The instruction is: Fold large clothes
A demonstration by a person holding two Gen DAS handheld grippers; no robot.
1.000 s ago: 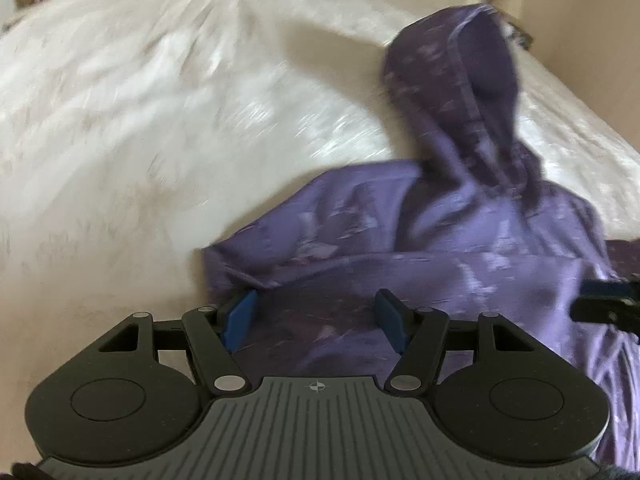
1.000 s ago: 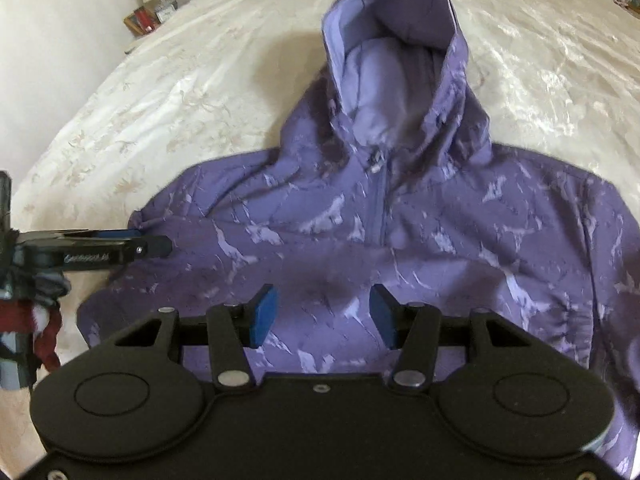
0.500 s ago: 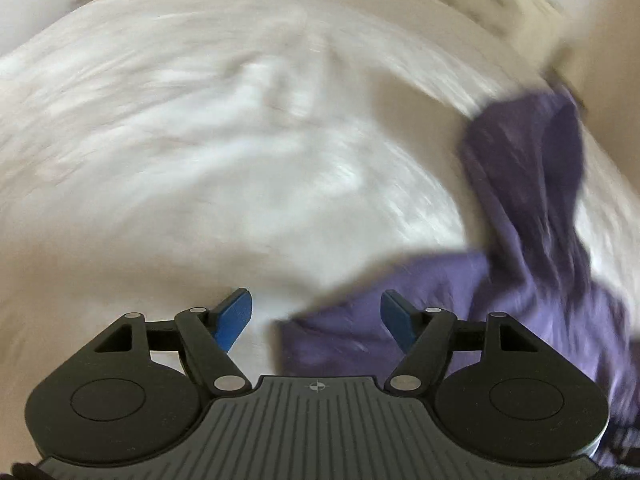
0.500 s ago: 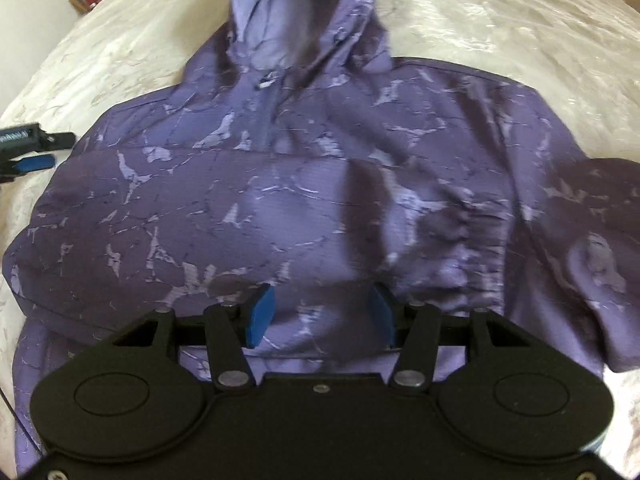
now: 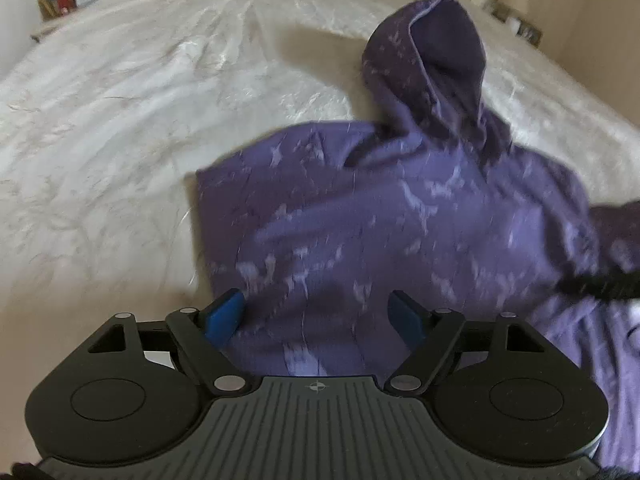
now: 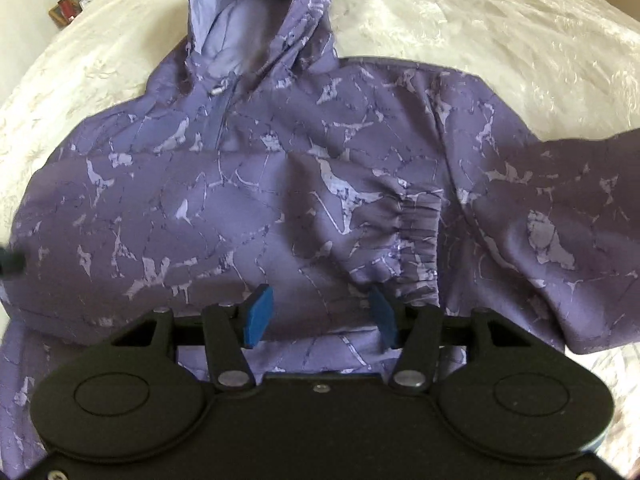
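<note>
You are working in soft, even daylight with no harsh glare; the cream bed cover (image 5: 120,128) shows only a faint sheen on its creases, brightest toward the far side in both views. The left wrist view is smeared by motion blur across the purple hoodie (image 5: 400,220), its pale marbling streaked, and the dark shape at the right edge is too blurred to identify. Your right wrist view is sharper: the hoodie's (image 6: 280,184) pattern and gathered cuff (image 6: 418,236) read clearly. A soft shadow lies beside the hood (image 5: 432,64) on the bed cover. Fisheye distortion bends the bed's edges into curves, and the corners darken into black vignette. Each tool's black body sits underexposed, showing little detail.
</note>
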